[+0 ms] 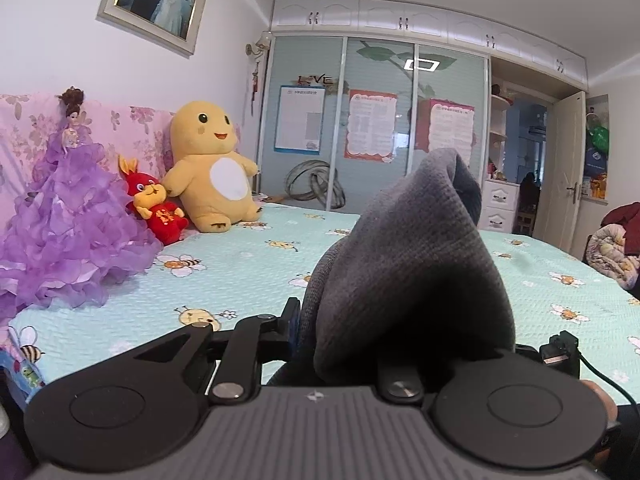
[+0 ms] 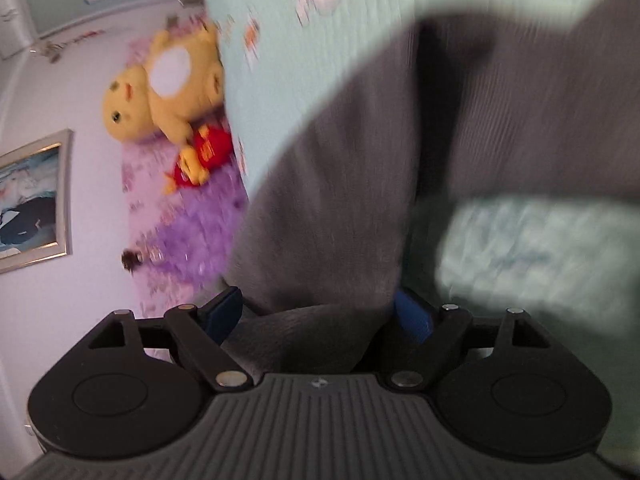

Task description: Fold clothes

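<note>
A dark grey knit garment (image 1: 408, 264) rises in a bunched peak in front of my left gripper (image 1: 360, 320), which is shut on it. Only one blue-padded finger (image 1: 292, 316) shows, pressed against the fabric; the cloth hides the other. In the blurred, sideways right wrist view the same grey garment (image 2: 344, 208) hangs between the widely spread fingers of my right gripper (image 2: 320, 312). It stands open, with the cloth loose between the blue pads (image 2: 414, 316). Below both lies the mint bedspread (image 1: 248, 264) with bee prints.
At the head of the bed stand a yellow plush toy (image 1: 212, 168), a red plush rabbit (image 1: 154, 208) and a doll in a purple ruffled dress (image 1: 68, 224). A sliding wardrobe (image 1: 376, 120) closes the far wall. A heap of quilts (image 1: 616, 252) sits at the right.
</note>
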Tool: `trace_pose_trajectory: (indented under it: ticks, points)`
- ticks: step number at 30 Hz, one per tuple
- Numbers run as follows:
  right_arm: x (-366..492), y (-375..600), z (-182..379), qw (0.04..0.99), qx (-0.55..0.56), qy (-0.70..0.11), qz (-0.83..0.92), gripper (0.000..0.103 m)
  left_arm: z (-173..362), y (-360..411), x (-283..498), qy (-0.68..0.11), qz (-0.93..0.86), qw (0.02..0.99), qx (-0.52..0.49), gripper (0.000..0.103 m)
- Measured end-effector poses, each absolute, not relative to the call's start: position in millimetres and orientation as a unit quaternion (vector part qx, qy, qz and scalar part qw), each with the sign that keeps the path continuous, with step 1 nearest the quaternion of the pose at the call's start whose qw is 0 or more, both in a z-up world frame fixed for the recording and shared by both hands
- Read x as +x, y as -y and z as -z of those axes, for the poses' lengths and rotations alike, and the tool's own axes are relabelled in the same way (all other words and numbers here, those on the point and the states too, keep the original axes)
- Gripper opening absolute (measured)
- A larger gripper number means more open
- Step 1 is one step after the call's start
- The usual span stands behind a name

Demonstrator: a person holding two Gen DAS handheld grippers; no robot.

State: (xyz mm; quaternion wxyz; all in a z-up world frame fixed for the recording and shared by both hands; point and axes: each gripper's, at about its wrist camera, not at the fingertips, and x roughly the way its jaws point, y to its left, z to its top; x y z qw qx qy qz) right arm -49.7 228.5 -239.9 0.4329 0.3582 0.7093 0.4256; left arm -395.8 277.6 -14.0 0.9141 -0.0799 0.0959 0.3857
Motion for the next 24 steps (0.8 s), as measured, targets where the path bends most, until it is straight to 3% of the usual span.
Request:
trace_pose_trajectory:
  ticks: [1,2,3,5,6,17,24]
  points:
    - [-55,-232,238,0.429,0.360,-0.705,-0.434,0.077,14,-279,-397,-0.095,-0.388,0.913,-0.082,0.022]
    - [-58,-235,234,0.428,0.360,-0.696,-0.450,0.064,13,-279,-398,-0.094,-0.388,0.913,-0.085,0.021]
    - [-58,-237,229,0.428,0.355,-0.687,-0.468,0.044,13,-279,-398,-0.092,-0.386,0.914,-0.086,0.021]
    - [-54,-235,212,0.442,0.345,-0.664,-0.494,0.022,11,-278,-397,-0.090,-0.380,0.917,-0.085,0.021]
    - [-51,-232,203,0.451,0.344,-0.651,-0.504,0.018,9,-277,-395,-0.088,-0.376,0.919,-0.084,0.021]
    - [28,-125,97,0.473,0.505,-0.489,-0.531,0.014,-27,-244,-327,-0.059,-0.289,0.955,-0.038,0.021]
    - [51,-50,48,0.530,0.507,-0.398,-0.551,0.014,-52,-221,-287,-0.032,-0.234,0.972,0.001,0.021]
